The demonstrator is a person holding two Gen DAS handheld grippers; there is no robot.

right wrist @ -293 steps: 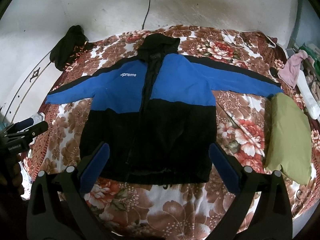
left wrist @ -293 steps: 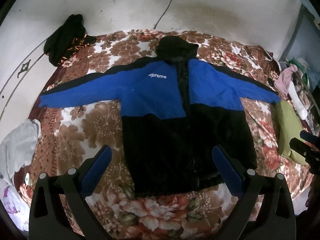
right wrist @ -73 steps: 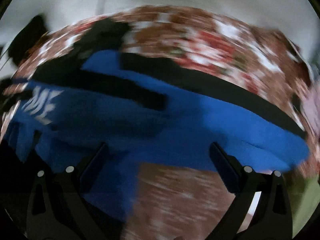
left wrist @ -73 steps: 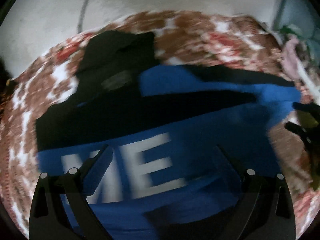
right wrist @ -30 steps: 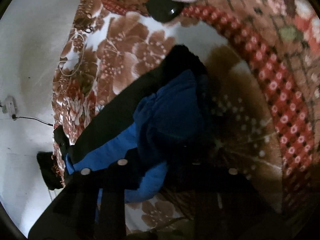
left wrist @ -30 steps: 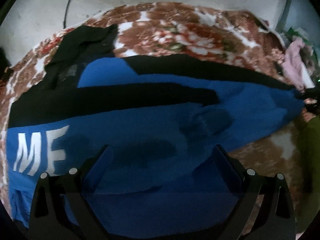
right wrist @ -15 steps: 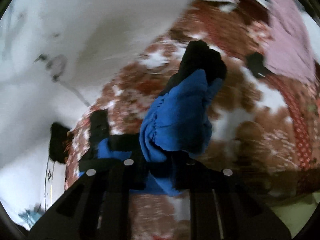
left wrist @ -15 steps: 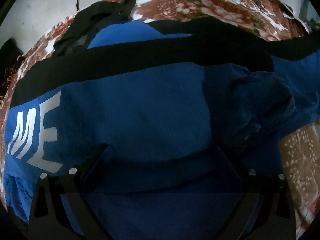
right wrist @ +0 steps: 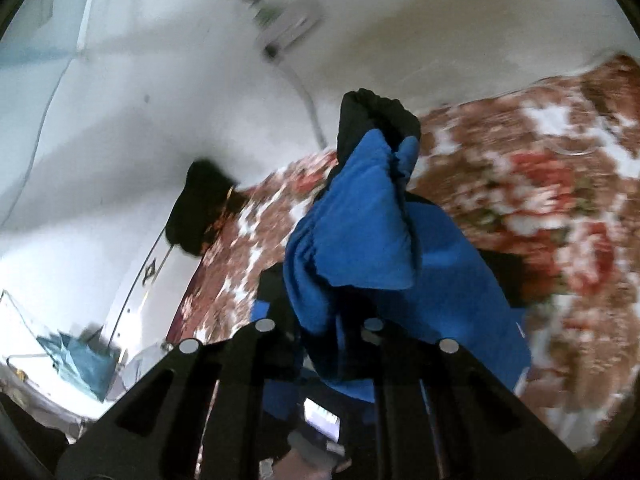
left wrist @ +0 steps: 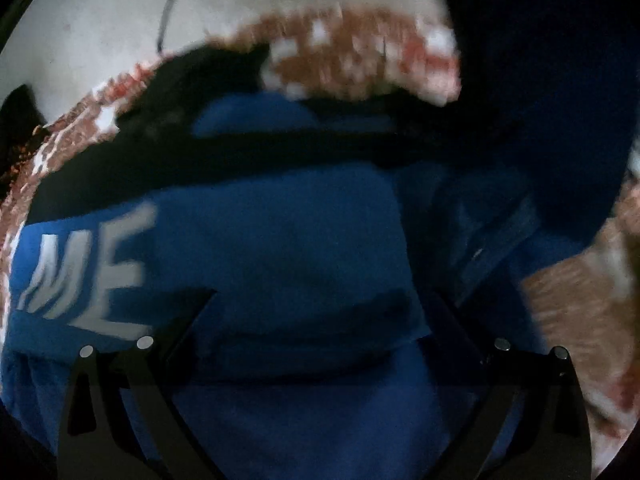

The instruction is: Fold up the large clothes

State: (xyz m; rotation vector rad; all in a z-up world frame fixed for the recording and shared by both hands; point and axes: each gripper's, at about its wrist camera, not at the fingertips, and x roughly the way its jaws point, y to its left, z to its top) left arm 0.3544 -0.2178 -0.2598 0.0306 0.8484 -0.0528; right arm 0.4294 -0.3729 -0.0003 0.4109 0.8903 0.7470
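The blue and black jacket point(left wrist: 280, 248) lies on the floral bedspread point(left wrist: 360, 56), with white letters "ME" at the left and the black hood at the back. My left gripper point(left wrist: 316, 312) is open, low over the blue cloth. My right gripper point(right wrist: 320, 320) is shut on the jacket's right sleeve point(right wrist: 360, 224), blue with a black cuff, and holds it raised above the bed point(right wrist: 540, 184). The lifted sleeve hangs as a dark mass at the upper right of the left wrist view point(left wrist: 560, 80).
A white wall point(right wrist: 160, 80) with a socket and cable stands behind the bed. A black garment point(right wrist: 200, 208) lies at the bed's far left corner. Light blue cloth point(right wrist: 80, 360) lies beside the bed.
My right gripper has lifted the sleeve end higher and swung it leftward over the jacket. The left gripper has stayed low over the blue cloth, shifting slightly.
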